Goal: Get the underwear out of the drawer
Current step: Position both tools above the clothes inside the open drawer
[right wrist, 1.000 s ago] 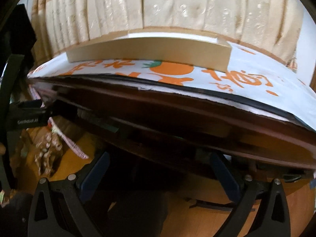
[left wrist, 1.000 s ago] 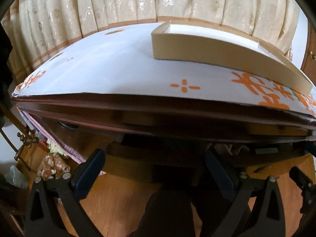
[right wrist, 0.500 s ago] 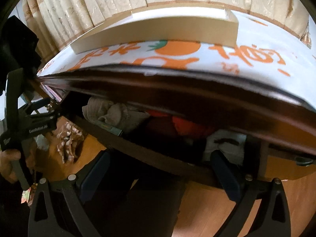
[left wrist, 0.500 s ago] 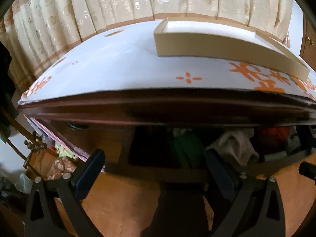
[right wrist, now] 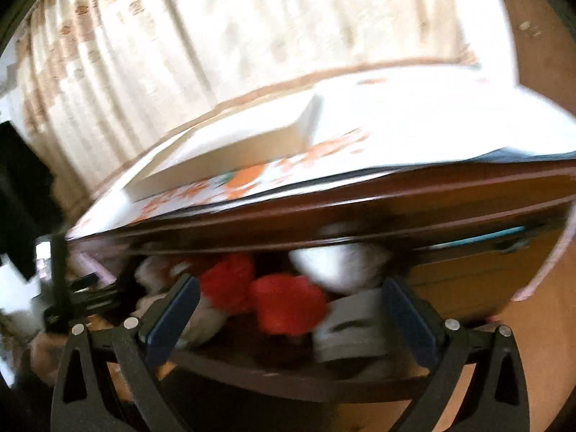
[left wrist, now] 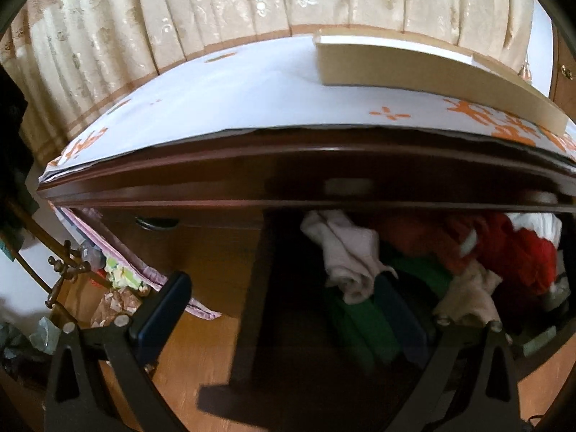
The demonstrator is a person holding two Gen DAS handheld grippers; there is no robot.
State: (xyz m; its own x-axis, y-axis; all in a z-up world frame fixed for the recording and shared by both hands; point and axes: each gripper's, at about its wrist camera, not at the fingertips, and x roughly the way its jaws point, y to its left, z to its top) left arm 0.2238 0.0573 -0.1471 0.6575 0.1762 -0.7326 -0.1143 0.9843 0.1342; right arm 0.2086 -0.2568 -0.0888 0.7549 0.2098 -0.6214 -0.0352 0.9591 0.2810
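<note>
Since a second ago the drawer (left wrist: 414,327) has come out from under the worktop (left wrist: 288,165), and the clothes that were hidden now lie open to both your cameras.

Nearest you, your left gripper (left wrist: 284,309) has its jaws spread wide and holds nothing; it hangs over the drawer's left end, with the wooden floor (left wrist: 201,345) below its left finger. Your right gripper (right wrist: 288,309) is likewise wide and empty, aimed at the drawer's middle, though that view is blurred by motion.

Just beyond the fingers, the drawer holds a loose heap of underwear: a pale pink piece (left wrist: 349,255) beside a green one (left wrist: 370,324), a beige piece (left wrist: 471,291), red garments (left wrist: 518,252) further right, and a white piece (right wrist: 342,262) at the back. From the right gripper's view the red garments (right wrist: 284,306) sit between the fingers.

Above, a white cloth with orange print (left wrist: 234,97) covers the worktop, and a shallow cardboard tray (left wrist: 414,68) rests on it. Farthest back hangs a cream patterned curtain (left wrist: 216,18).
</note>
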